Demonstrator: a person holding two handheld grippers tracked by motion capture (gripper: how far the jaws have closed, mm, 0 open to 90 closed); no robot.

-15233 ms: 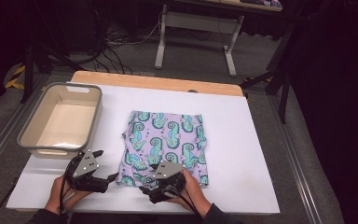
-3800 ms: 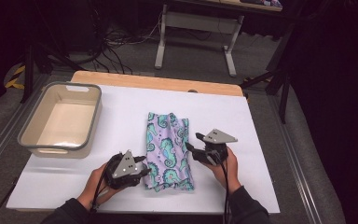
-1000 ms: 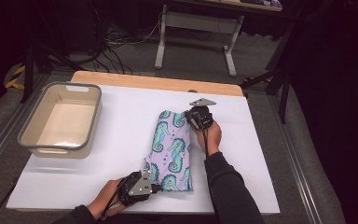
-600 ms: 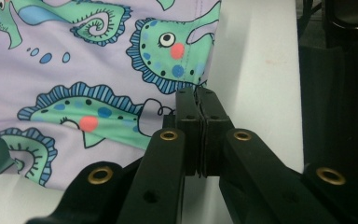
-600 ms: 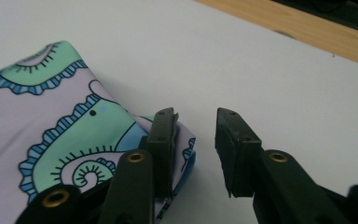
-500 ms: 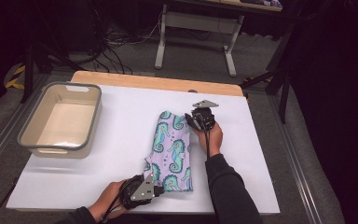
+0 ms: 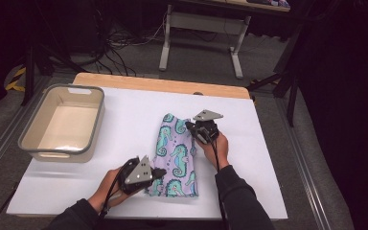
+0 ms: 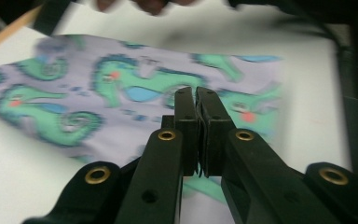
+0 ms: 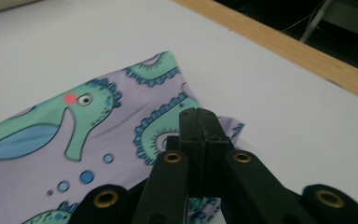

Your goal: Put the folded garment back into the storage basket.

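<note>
A folded lilac cloth printed with teal seahorses (image 7: pixel 177 153) lies lengthwise on the white table (image 7: pixel 129 120). My left gripper (image 7: pixel 160 172) is at the cloth's near left edge. Its jaws have just been closing and now stand shut, with a thin bit of fabric caught between them. In the left gripper view the left gripper (image 8: pixel 196 93) sits over the blurred cloth (image 8: pixel 98 93). My right gripper (image 7: pixel 190 125) is at the cloth's far right corner, and its jaws have also just been closing. In the right gripper view the right gripper (image 9: pixel 198 114) is shut where that corner of the cloth (image 9: pixel 74 130) bunches up.
A grey-rimmed beige bin (image 7: pixel 96 115) stands empty at the table's left. A wooden strip (image 7: pixel 163 85) runs along the far edge, and the same wooden strip (image 9: pixel 284 51) crosses the right gripper view. Table legs and cables lie on the floor beyond.
The left gripper has risen a little and shifted along the cloth's near edge. The right gripper has moved slightly nearer at the far corner, and the cloth's far end has narrowed.
</note>
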